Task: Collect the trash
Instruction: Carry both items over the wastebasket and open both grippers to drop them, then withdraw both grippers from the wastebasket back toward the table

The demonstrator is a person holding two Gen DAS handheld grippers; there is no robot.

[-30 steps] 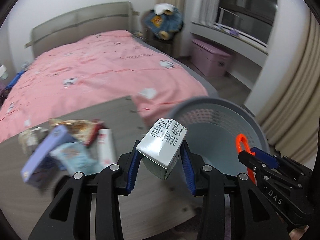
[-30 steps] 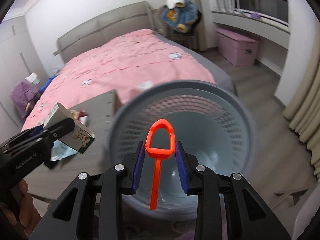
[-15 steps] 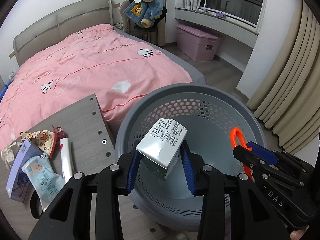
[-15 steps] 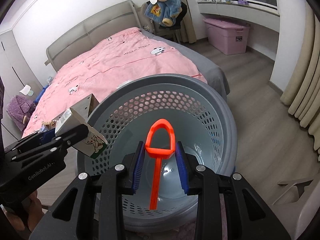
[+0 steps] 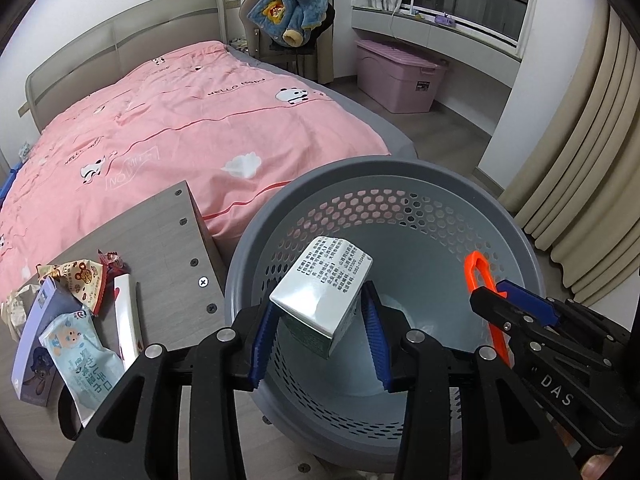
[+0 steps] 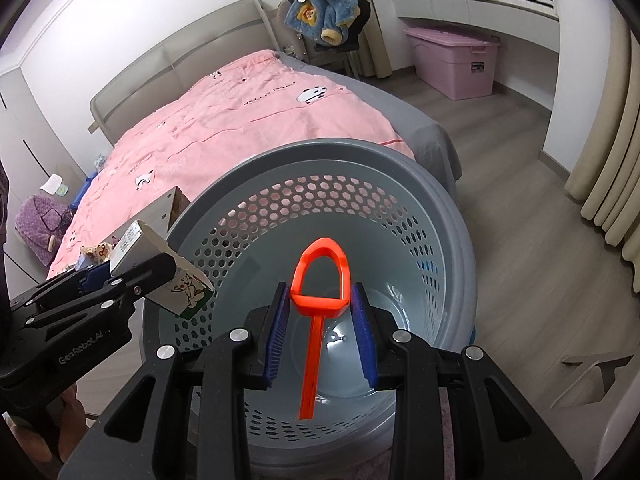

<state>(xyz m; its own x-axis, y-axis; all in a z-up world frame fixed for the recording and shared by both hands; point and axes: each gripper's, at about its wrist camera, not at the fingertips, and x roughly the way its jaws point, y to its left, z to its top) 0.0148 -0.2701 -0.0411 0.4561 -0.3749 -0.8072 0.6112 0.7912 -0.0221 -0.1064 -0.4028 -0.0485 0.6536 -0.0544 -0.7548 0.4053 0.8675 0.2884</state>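
Observation:
My left gripper point(image 5: 320, 340) is shut on a small white carton point(image 5: 322, 290) with printed text and a green base, held above the open mouth of the grey perforated basket point(image 5: 400, 172). In the right wrist view the same carton point(image 6: 160, 268) hangs over the basket's left rim. My right gripper point(image 6: 320, 328) is shut on an orange plastic scoop point(image 6: 320, 300), handle pointing down into the basket point(image 6: 440, 216). The scoop point(image 5: 478, 280) shows at the right of the left wrist view. The basket's bottom looks bare.
Left of the basket stands a grey wooden table point(image 5: 160, 232) with several wrappers, a blue wet-wipe pack point(image 5: 86, 344), a purple box point(image 5: 34, 344) and a white tube point(image 5: 128, 320). Behind are a pink bed point(image 5: 180, 112), a pink storage bin point(image 5: 400, 76), a chair with a blue jacket point(image 5: 292, 20), and curtains point(image 5: 592, 168).
Both grippers have swung from over the table edge to above the basket, which now fills the lower middle of both views. Each still grips its item.

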